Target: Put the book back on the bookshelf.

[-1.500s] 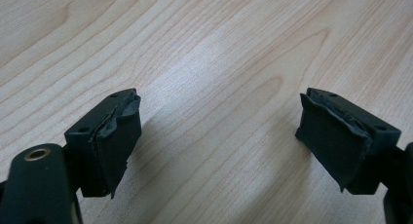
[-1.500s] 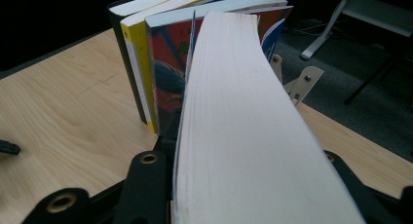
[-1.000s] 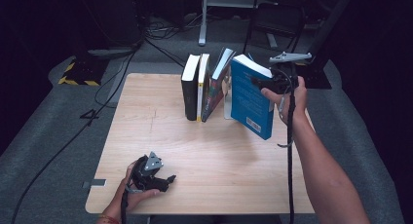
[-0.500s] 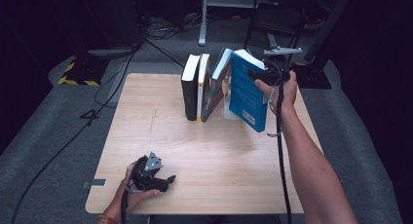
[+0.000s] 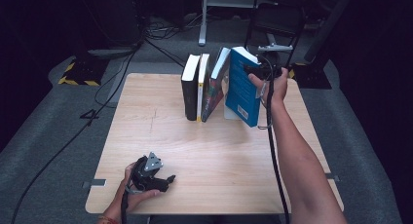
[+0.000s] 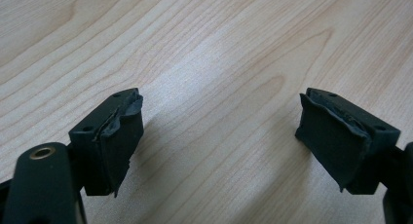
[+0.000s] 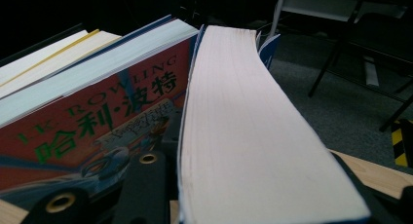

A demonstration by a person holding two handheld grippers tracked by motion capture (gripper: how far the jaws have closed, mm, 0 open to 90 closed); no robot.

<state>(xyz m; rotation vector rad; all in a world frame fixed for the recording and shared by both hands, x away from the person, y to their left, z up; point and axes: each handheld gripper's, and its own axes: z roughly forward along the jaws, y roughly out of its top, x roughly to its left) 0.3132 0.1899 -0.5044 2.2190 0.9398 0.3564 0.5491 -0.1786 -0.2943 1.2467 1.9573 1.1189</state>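
My right hand-held gripper [image 5: 255, 70] was clamped on the blue book [image 5: 241, 87], gripping it near its upper edge at the far side of the tabletop [image 5: 160, 131]. In the right gripper view the thick block of pale pages [image 7: 243, 136] ran straight up between my 2 black jaws, one jaw showing at the bottom left against the cover and the other at the bottom right corner, so the book sat squarely in the grip. The blue book stood on its lower edge, tilted, its top leaning toward the row of other books.

That row held 3 books. The black book [image 5: 190, 87] stood upright at the left end, a book with a yellow spine [image 5: 202, 85] stood upright just beside it, and the red-covered book [image 5: 214, 92] leaned over against the yellow one. In the right gripper view the red cover [image 7: 97, 121] with green lettering lay right alongside the pages of my blue book, the 2 touching or very nearly so near the top; I could not tell which.

My left hand-held gripper [image 5: 168, 179] lay low at the near left of the tabletop, well apart from the books, in my left hand [image 5: 131, 192]. Its jaws stood wide and released, with bare wood between the 2 worn pads [image 6: 119, 141] and nothing held.
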